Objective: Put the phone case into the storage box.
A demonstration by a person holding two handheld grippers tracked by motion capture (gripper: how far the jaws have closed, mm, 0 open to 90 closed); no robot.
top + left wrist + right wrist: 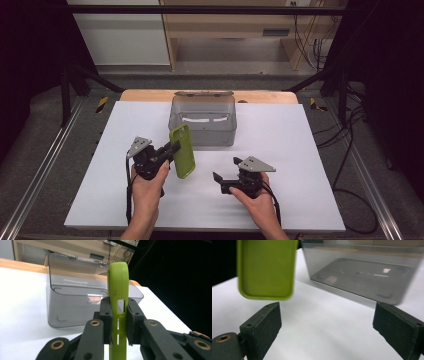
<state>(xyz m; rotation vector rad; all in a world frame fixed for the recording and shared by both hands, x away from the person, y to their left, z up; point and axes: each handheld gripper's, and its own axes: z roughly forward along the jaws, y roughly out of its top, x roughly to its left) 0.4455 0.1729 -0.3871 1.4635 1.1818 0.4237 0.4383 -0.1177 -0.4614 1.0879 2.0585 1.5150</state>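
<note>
A lime-green phone case [182, 151] hangs upright above the white table, pinched by its edge in my left gripper [173, 148], which is shut on it. In the left gripper view the green phone case [118, 305] stands edge-on between the two black jaws of the left gripper [118, 320]. Just behind it sits a clear grey plastic box [203, 120] with its lid swung open. My right gripper [226, 170] rests low at the table's front right, open and holding nothing. In the right gripper view the green phone case [265, 268] floats at upper left, and the grey box [364, 272] stands beyond the right gripper [327, 328].
The white table top [280, 150] has a wooden strip [145, 95] along its far edge. Black frame posts and cables [350, 130] run beside the table on the right. The box's open lid [72, 263] stands up at its back.
</note>
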